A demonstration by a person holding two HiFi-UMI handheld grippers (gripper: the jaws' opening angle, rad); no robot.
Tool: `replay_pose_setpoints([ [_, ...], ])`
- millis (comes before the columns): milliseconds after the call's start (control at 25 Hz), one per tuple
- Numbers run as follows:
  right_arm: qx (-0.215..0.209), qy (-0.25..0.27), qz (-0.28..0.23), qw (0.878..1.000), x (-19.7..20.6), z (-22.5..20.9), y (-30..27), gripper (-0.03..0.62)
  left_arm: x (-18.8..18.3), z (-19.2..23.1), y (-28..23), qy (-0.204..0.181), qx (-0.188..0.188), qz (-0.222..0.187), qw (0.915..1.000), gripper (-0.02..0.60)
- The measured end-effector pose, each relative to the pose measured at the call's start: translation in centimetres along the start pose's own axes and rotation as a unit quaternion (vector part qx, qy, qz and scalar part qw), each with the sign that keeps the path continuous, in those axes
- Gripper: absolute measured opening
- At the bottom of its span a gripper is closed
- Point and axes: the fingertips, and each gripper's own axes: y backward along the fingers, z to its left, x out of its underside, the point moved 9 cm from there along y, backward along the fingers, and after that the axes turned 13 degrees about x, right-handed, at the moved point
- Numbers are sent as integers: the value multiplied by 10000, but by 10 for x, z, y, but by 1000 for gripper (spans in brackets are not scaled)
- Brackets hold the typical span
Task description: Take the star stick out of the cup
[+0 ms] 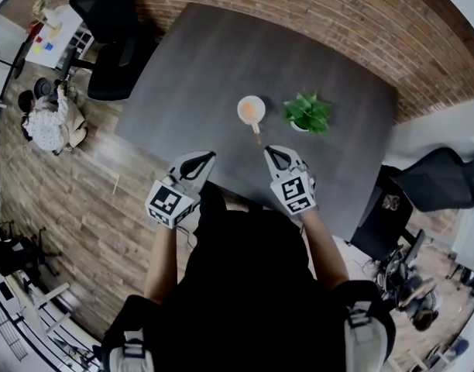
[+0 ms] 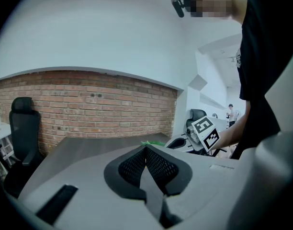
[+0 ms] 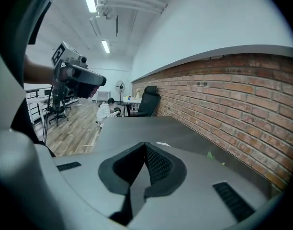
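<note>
Since the star stick (image 1: pixel 257 132) leans out of the cup (image 1: pixel 251 108) toward the person, the right tongs (image 1: pixel 273 155) sit nearer, just behind its free end. Left tongs (image 1: pixel 206 158) hang further aside. Both pairs are closed together and empty.

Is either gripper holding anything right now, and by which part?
Nothing is held. The left gripper and right gripper both have jaws shut together, empty; the star stick is in the cup.
</note>
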Motion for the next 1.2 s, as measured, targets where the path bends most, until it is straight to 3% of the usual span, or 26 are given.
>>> replay_pose_setpoints([
  [480, 771, -443, 506, 9948, -1, 8, -29, 14, -26, 82, -16, -254, 1018, 261, 9941, 2],
  [800, 1057, -480, 615, 9913, -3, 11, -38, 37, -39, 107, -36, -454, 1603, 232, 9857, 2],
  [1200, 1228, -291, 824, 9886, -6, 22, -59, 46, -35, 133, -28, -542, 1784, 239, 9822, 2],
])
